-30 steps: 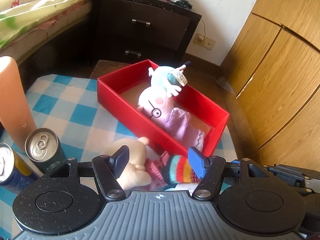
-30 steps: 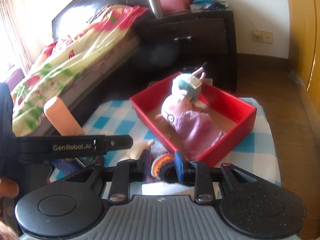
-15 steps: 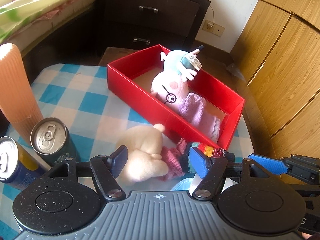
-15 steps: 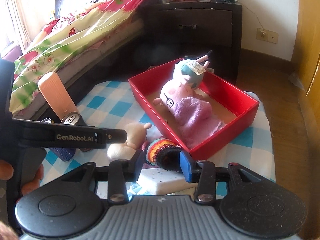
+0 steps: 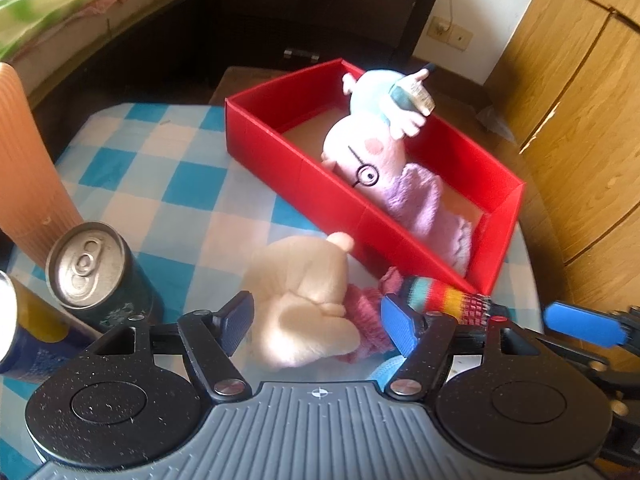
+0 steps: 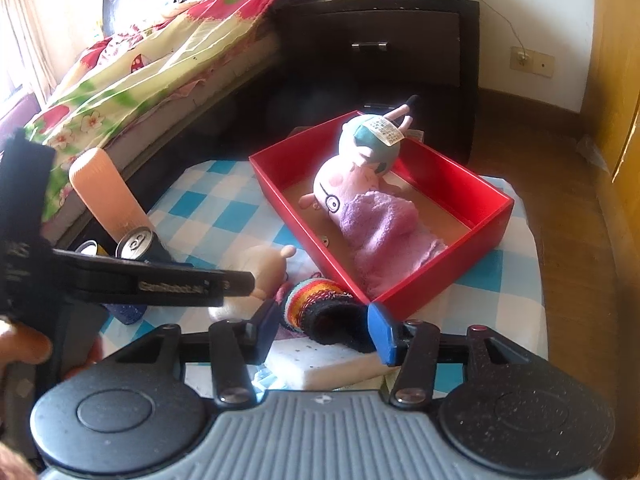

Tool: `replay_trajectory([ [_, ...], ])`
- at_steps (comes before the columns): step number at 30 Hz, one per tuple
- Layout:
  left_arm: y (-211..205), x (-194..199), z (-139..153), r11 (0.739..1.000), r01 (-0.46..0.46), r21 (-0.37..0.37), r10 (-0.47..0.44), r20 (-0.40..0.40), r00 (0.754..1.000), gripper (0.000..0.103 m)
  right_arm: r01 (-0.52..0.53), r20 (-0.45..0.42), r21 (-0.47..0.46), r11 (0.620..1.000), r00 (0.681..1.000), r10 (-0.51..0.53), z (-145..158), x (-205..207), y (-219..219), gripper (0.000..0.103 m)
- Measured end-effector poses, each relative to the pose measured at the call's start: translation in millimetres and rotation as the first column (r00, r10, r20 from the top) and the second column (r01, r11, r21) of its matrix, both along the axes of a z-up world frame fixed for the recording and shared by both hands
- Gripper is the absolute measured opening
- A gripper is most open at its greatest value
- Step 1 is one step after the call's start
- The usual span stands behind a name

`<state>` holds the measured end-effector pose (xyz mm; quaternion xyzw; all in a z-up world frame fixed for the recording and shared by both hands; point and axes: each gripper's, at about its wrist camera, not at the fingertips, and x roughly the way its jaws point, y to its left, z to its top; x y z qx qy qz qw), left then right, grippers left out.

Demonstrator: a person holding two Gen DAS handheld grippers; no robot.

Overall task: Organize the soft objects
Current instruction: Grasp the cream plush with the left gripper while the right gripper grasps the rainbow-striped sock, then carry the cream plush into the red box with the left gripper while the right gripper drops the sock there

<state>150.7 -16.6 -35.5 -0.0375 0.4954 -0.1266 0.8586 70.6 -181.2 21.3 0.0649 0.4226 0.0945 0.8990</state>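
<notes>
Left gripper: we see our left gripper (image 5: 318, 322) at the lower centre of the left wrist view, jaws wide apart and opening, pads clear of everything; the cream plush toy (image 5: 304, 292) lies between them, untouched.
Right gripper: our right gripper (image 6: 322, 330) sits at the lower centre of the right wrist view, jaws opening; the striped knit sock (image 6: 320, 306) lies between the pads, and we see a gap on either side, so nothing is gripped.
Sock: it rests on the worktop (image 6: 224, 216), its dark cuff toward the camera, just beside the near corner of the red box (image 6: 472, 236).
Cream toy: it lies on the checked cloth left of the sock, touching a pink knit piece (image 5: 368, 316), close to the box's near wall.
White block: a white sponge-like block (image 6: 320, 364) lies under the sock's cuff, at the bottom centre of the right wrist view.
Red box: open-topped, at mid-frame; inside it we see a pink pig plush (image 6: 360, 168) lying on its back and a lilac cloth (image 6: 384, 232) draped over its lower half.
Cans: two drink cans (image 5: 92, 268) stand at the lower left of the left wrist view, next to a tall ribbed orange cup (image 5: 28, 168).
Surroundings: a bed (image 6: 152, 56) fills the upper left, a dark nightstand (image 6: 400, 44) the upper centre, wooden cupboard doors (image 5: 580, 120) the right.
</notes>
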Motion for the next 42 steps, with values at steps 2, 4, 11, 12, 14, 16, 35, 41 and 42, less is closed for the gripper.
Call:
replay_trajectory([
  [2, -1.8, 5.2, -4.2, 1.0, -0.01, 0.0, 0.01, -0.012, 1.0, 0.071, 0.004, -0.004, 0.001, 1.0, 1.0, -0.004, -1.3, 1.0, -1.2, 0.027],
  [4, -4.5, 9.9, -8.2, 1.0, -0.015, 0.007, 0.015, -0.019, 1.0, 0.073, 0.005, -0.011, 0.003, 1.0, 1.0, -0.005, -3.1, 2.2, -2.4, 0.027],
  [11, -8.9, 23.6, -36.4, 0.997, -0.045, 0.068, 0.051, -0.084, 0.995, 0.072, 0.025, -0.028, 0.026, 0.999, 0.999, -0.025, -6.4, 4.9, -12.5, 0.028],
  [12, -7.0, 23.8, -37.7, 0.996, -0.053, 0.066, 0.059, -0.088, 0.994, 0.068, 0.031, -0.031, 0.033, 0.999, 0.999, -0.03, -6.6, 6.0, -14.4, 0.028],
  [14, -2.6, 22.7, -36.7, 0.997, -0.064, 0.047, 0.068, -0.095, 0.993, 0.058, 0.047, -0.037, 0.054, 0.997, 0.998, -0.045, -6.3, 7.8, -17.7, 0.029],
  [16, 0.5, 19.1, -34.5, 0.997, -0.062, 0.05, 0.066, -0.089, 0.994, 0.053, 0.055, -0.044, 0.077, 0.995, 0.998, -0.052, -5.7, 9.6, -19.4, 0.032],
  [35, 31.7, -7.3, -1.3, 0.999, -0.039, -0.021, 0.038, -0.043, 0.998, 0.049, 0.001, -0.103, -0.01, 1.0, 0.995, -0.002, -36.1, 26.9, 23.0, 0.021],
  [41, 28.1, -7.9, 1.0, 1.0, -0.025, -0.017, 0.024, -0.039, 0.999, 0.049, -0.011, -0.118, -0.009, 1.0, 0.993, 0.01, -38.6, 24.3, 17.1, 0.0],
  [42, 27.5, -8.4, 1.4, 1.0, -0.023, -0.016, 0.023, -0.039, 0.999, 0.05, -0.012, -0.112, 0.0, 1.0, 0.994, 0.012, -36.7, 23.0, 15.1, 0.0],
])
